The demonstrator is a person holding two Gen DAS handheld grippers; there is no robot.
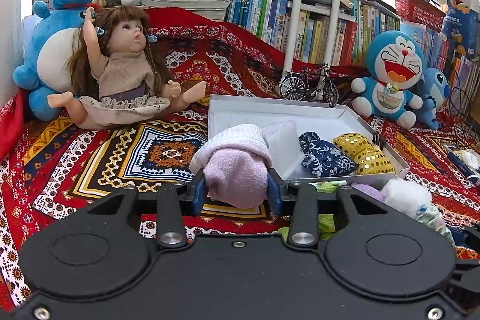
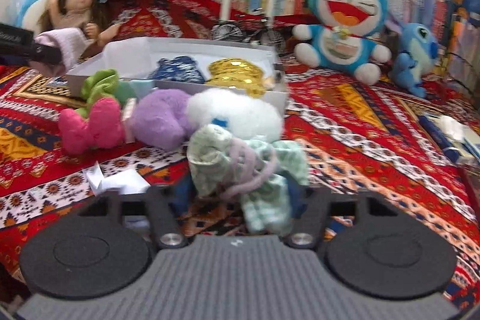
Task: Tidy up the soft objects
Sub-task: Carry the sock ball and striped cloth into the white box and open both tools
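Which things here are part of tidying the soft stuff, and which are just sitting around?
Job: white box, pink rolled towel in the left gripper, green checked cloth at the right gripper, purple plush, pink bow.

Lying about: doll, model bicycle, books.

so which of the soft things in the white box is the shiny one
The gold sequined pouch, at the right end of the white box. Its sequins catch the light, while the navy floral pouch beside it and the white pad are plain matte cloth.
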